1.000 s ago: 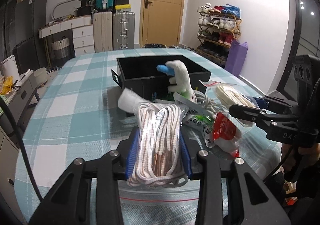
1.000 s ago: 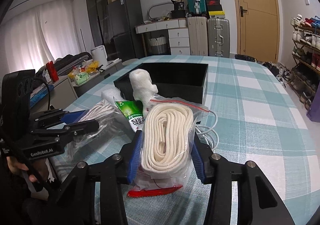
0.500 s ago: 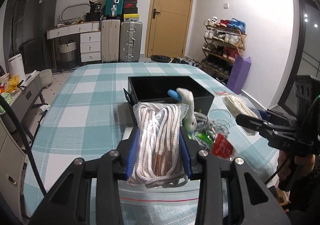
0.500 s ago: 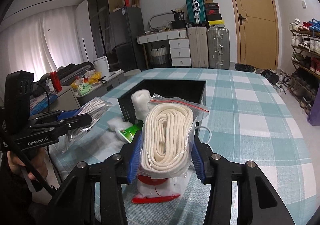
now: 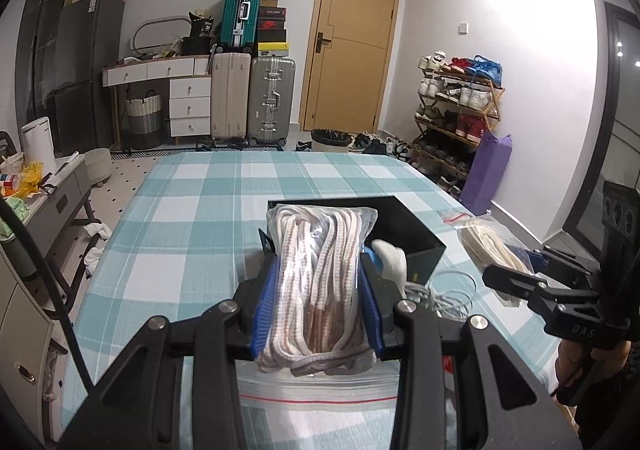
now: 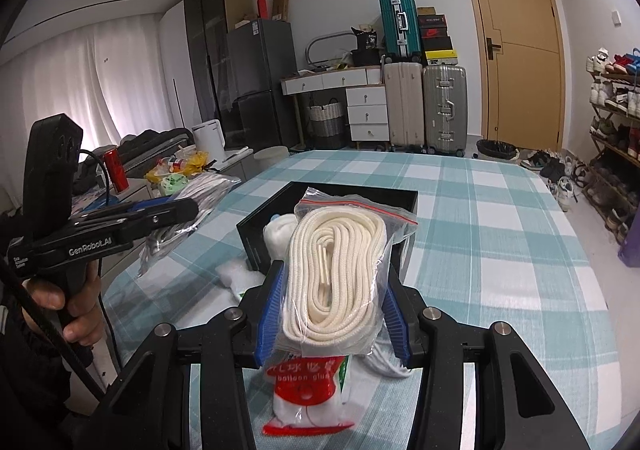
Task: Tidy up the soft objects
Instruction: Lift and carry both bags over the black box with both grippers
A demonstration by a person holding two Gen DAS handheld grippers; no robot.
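Your left gripper (image 5: 318, 302) is clamped on a clear zip bag of speckled white-and-brown rope (image 5: 320, 282), its blue pads (image 5: 265, 306) pressing both sides of the coil, and the bag is held clear above the checked tablecloth (image 5: 192, 218). Beyond it on the table sits the open black box (image 5: 416, 234), with a white stuffed toy (image 5: 390, 262) leaning at its near corner and a loop of white cable (image 5: 444, 290) lying beside it.

Your right gripper (image 6: 334, 304) is clamped on a second zip bag, this one holding cream cord (image 6: 336, 274), with the red zip strip at the top. That bag also hangs off the table, just in front of the box. Under it on the cloth lies a red-and-white packet printed "balloon glue" (image 6: 308, 394), and a wad of white stuffing (image 6: 236, 274) rests near the box's left corner.

In the right wrist view you can see your left hand (image 6: 72, 314) around the other gripper's handle, its rope bag held out to the left of the box.
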